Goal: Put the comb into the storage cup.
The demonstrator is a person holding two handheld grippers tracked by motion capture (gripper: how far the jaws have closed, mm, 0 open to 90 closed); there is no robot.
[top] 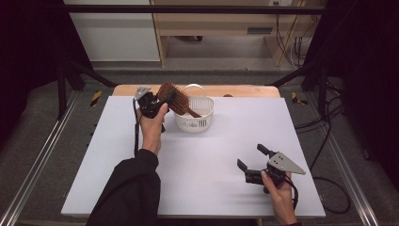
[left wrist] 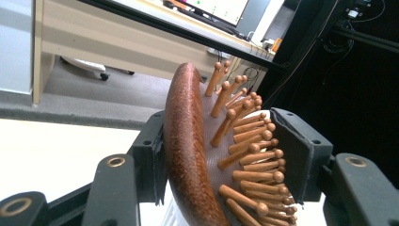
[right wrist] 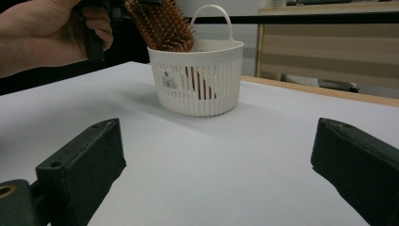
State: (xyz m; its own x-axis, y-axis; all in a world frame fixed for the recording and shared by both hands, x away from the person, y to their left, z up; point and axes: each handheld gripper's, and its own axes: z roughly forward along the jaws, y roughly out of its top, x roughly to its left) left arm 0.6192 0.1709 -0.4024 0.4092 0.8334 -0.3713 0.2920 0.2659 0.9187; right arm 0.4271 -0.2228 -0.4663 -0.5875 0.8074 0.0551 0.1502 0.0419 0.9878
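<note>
A brown wooden hairbrush (top: 175,98) leans with its handle down inside a small white slatted basket (top: 195,122) at the back of the white table. My left gripper (top: 159,101) is shut on the brush head, its jaws pressing the smooth back and the bristle side of the hairbrush (left wrist: 202,155). The right gripper view has the hairbrush (right wrist: 162,23) sticking out of the basket (right wrist: 200,77), with the person's hand beside it. My right gripper (top: 253,159) is open near the front right of the table, with nothing between its jaws.
The white table top (top: 197,155) is bare around the basket. A wooden strip (top: 235,90) runs along its far edge. Behind stand a wooden desk (top: 221,23), cables (top: 324,141) on the floor at the right, and metal rails (top: 37,160) at the left.
</note>
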